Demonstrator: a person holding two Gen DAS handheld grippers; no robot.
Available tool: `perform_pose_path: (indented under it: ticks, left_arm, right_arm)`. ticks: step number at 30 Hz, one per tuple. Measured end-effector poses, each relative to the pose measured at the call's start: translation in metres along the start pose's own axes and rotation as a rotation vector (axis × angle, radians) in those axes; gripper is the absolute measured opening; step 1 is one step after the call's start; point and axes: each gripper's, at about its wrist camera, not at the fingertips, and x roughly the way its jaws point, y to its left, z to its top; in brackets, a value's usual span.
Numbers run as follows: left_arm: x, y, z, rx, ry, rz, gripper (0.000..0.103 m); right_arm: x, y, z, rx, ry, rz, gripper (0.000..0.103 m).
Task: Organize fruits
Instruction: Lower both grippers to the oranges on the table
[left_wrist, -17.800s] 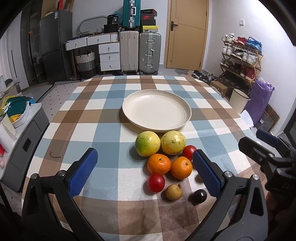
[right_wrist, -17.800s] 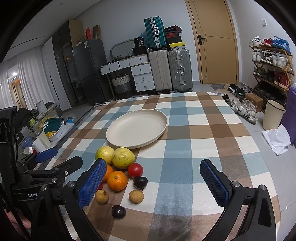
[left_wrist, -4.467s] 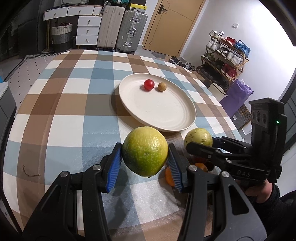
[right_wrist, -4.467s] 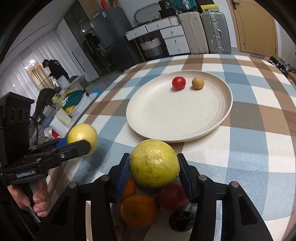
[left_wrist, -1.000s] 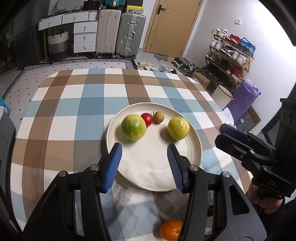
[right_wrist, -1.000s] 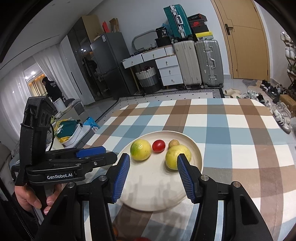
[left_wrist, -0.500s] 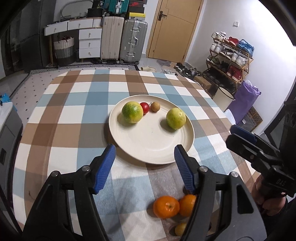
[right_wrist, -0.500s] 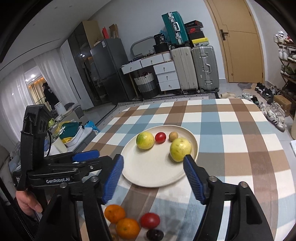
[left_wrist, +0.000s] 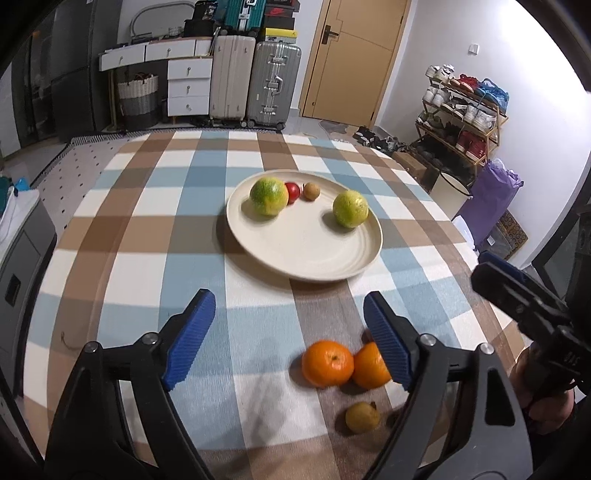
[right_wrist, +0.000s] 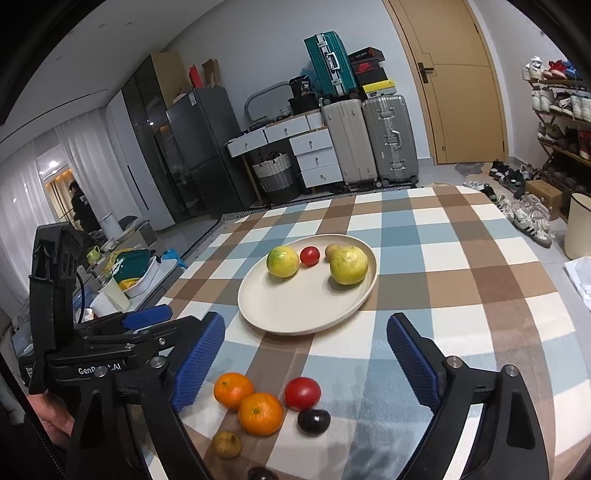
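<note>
A cream plate (left_wrist: 314, 260) (right_wrist: 295, 314) on the checked table holds a green-yellow citrus (left_wrist: 269, 195) (right_wrist: 282, 261), a yellow citrus (left_wrist: 350, 208) (right_wrist: 348, 264), a small red fruit (left_wrist: 293, 191) (right_wrist: 309, 255) and a small brown fruit (left_wrist: 311, 191). Nearer lie two oranges (left_wrist: 327, 363) (right_wrist: 260, 413), a tomato (right_wrist: 302, 393), a dark plum (right_wrist: 313, 421) and a small brown fruit (left_wrist: 362, 417) (right_wrist: 228, 444). My left gripper (left_wrist: 286, 341) is opening, nothing between its pads. My right gripper (right_wrist: 304, 363) is opening too, hovering empty over the loose fruit.
The table's checked cloth (left_wrist: 147, 229) stretches bare to the left of the plate. Beyond the far edge stand suitcases (right_wrist: 369, 140), drawers and a door. A shoe rack (left_wrist: 461, 110) and a bin stand to the right. A person stands far off at the left.
Both grippers drew back from the plate toward the near side of the table and their jaws spread wider. The loose oranges and small fruits came into view below.
</note>
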Motion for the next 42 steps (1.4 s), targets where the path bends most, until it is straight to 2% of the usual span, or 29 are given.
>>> perform_pose_path:
  ticks: [4, 22, 32, 35, 37, 38, 40, 42]
  left_arm:
    - [0.005, 0.001, -0.011, 0.001, 0.034, -0.011, 0.083]
    - [0.036, 0.0, -0.038, -0.019, 0.13, -0.034, 0.087]
    - [0.055, 0.006, -0.041, -0.071, 0.174, -0.112, 0.085]
    - [0.058, 0.006, -0.042, -0.08, 0.185, -0.142, 0.073]
    - [0.059, 0.006, -0.042, -0.086, 0.185, -0.196, 0.058]
    - [0.059, 0.006, -0.042, -0.083, 0.185, -0.213, 0.054]
    - [0.058, 0.004, -0.042, -0.067, 0.178, -0.234, 0.038]
    - [0.058, 0.004, -0.042, -0.057, 0.174, -0.231, 0.036]
  right_arm:
    - [-0.006, 0.003, -0.007, -0.007, 0.003, -0.003, 0.096]
    - [-0.013, 0.002, -0.036, 0.011, 0.048, -0.016, 0.097]
    - [-0.01, 0.004, -0.04, 0.001, 0.059, -0.009, 0.097]
    - [-0.008, 0.004, -0.04, 0.004, 0.065, -0.005, 0.097]
    - [-0.008, 0.004, -0.041, 0.002, 0.067, -0.006, 0.097]
    - [-0.008, 0.004, -0.041, 0.002, 0.066, -0.005, 0.097]
    - [-0.006, 0.005, -0.042, -0.004, 0.072, -0.004, 0.097]
    - [-0.005, 0.005, -0.043, -0.007, 0.077, -0.004, 0.097]
